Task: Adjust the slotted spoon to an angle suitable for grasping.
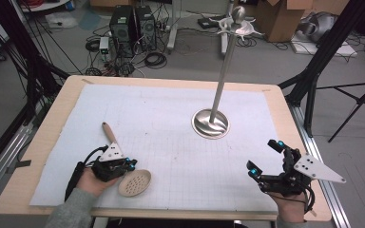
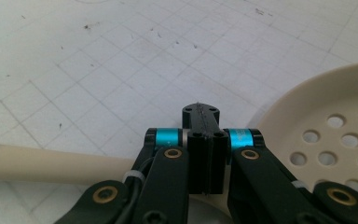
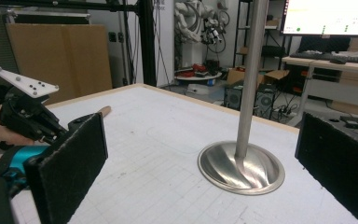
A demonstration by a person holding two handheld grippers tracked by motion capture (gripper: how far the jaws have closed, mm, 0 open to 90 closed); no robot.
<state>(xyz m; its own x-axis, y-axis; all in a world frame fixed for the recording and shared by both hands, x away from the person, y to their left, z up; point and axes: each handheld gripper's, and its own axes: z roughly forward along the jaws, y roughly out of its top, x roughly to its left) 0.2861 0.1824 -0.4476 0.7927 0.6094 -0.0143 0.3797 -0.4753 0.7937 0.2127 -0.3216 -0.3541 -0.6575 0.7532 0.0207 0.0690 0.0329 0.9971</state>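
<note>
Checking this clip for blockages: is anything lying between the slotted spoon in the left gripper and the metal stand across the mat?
Nothing visible does. The left gripper is shut on the slotted spoon, and the white grid mat between it and the metal stand is bare. The right gripper sits open, off to the side.

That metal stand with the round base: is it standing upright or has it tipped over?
Upright. The metal stand rises straight from its round base, which sits flat on the white mat. Neither gripper touches it.
</note>
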